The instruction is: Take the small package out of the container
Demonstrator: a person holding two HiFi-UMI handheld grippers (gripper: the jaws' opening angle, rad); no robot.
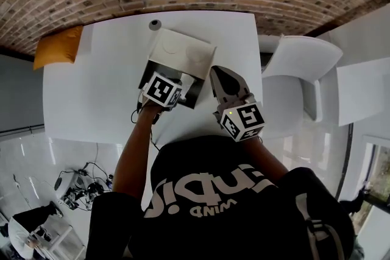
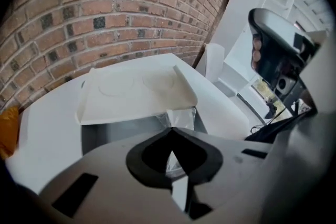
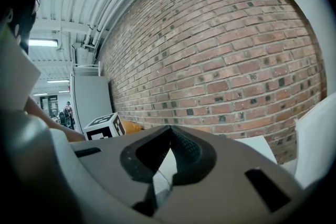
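Two marker cubes, one on the left gripper point(image 2: 170, 129) and one on the right gripper point(image 3: 169, 128), carry black-and-white square patterns and no letters. White print runs across the person's black shirt point(image 1: 213, 192), but it sits upside down in the head view and I cannot read it with confidence. No label shows on the container point(image 2: 105, 134) or on its lid point(image 2: 131, 92), which bears only two faint rings.

Left jaws are clenched tip to tip, pinching the thin clear film of the small package point(image 2: 181, 118). That package stands up at the container's open top, near its right end, just under the raised white lid. Right jaws are pressed together with nothing between them, held beside the container over the white table point(image 1: 91, 88) and pointing toward the brick wall point(image 3: 210, 60).

Much of the package is hidden behind the left gripper's body, so its contents cannot be made out. From the head view the left cube covers most of the container's opening. An orange object point(image 1: 58, 45) lies at the table's far left corner, its kind unclear.
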